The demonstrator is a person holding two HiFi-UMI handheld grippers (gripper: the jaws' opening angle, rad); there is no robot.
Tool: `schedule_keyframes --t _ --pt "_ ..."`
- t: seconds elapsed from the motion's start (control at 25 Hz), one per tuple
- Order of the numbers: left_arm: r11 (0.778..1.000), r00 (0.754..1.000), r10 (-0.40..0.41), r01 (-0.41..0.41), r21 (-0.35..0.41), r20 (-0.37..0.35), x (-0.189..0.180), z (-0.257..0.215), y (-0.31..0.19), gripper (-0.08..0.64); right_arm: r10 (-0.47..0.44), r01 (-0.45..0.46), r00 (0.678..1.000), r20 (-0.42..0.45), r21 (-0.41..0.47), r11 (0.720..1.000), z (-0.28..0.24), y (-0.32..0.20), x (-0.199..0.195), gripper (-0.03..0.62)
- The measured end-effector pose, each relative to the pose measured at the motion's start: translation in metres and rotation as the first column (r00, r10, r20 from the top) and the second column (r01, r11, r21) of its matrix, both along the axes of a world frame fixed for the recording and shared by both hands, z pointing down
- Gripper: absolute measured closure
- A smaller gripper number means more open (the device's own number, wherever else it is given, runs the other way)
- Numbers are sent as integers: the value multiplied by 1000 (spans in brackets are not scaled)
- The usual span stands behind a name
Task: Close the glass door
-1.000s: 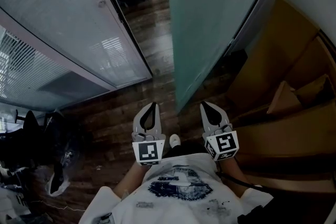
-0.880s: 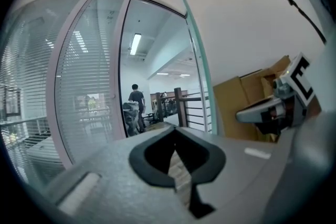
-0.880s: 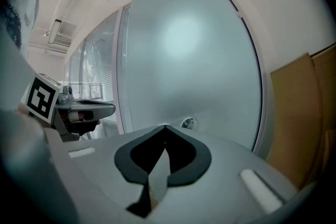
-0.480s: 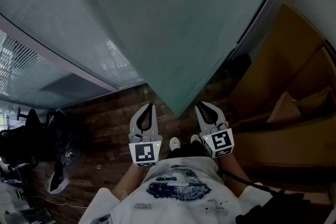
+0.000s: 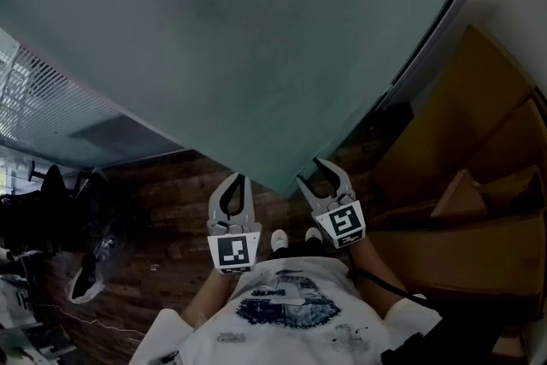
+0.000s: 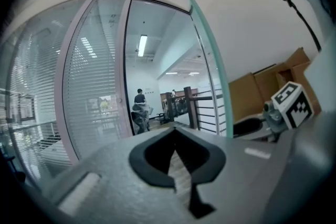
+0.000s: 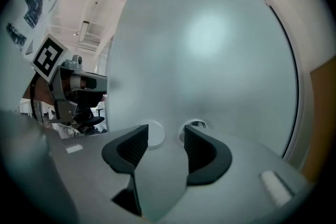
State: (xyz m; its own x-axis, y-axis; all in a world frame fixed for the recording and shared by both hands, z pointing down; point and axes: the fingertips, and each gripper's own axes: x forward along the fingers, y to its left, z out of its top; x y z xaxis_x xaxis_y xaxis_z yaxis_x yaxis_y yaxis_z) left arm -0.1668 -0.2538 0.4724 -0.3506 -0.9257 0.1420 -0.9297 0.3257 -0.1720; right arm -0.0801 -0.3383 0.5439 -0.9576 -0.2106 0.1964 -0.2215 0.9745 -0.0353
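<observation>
Wood floor [image 5: 171, 184] below; glass door [image 5: 256, 55] just before right gripper [image 5: 320, 175], its empty jaws just opened wide.

The head view looks steeply down. Gripper views look along their jaws, the right close against the glass door [image 7: 210, 60] all share.

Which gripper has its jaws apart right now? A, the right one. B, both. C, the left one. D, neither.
A: the right gripper shows a clear gap between its jaws, which have just been opening. Nothing is between them, and they face the door. The left gripper has its jaw tips together.
</observation>
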Motion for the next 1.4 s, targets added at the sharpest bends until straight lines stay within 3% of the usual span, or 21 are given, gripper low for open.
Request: schedule_keyframes --t 0.32,0.48,0.88,1.16,1.4 --pt "994 994 -104 105 -12 17 -6 -4 14 557 -45 45 999 -5 -13 999 5 -11 -24 379" --pt "986 986 -167 167 -14 30 -7 -8 22 557 -51 51 998 -22 -21 998 10 -15 -35 475" --pt "949 950 -310 312 -37 44 2 -6 40 557 -70 70 997 8 -17 997 14 -23 -51 477" --pt "935 935 -352 354 -40 42 8 10 49 557 -77 77 997 8 -16 997 18 -23 -68 477" --pt "938 938 -346 347 -19 28 -5 11 39 557 -85 85 996 -15 -18 996 19 -22 -81 476"
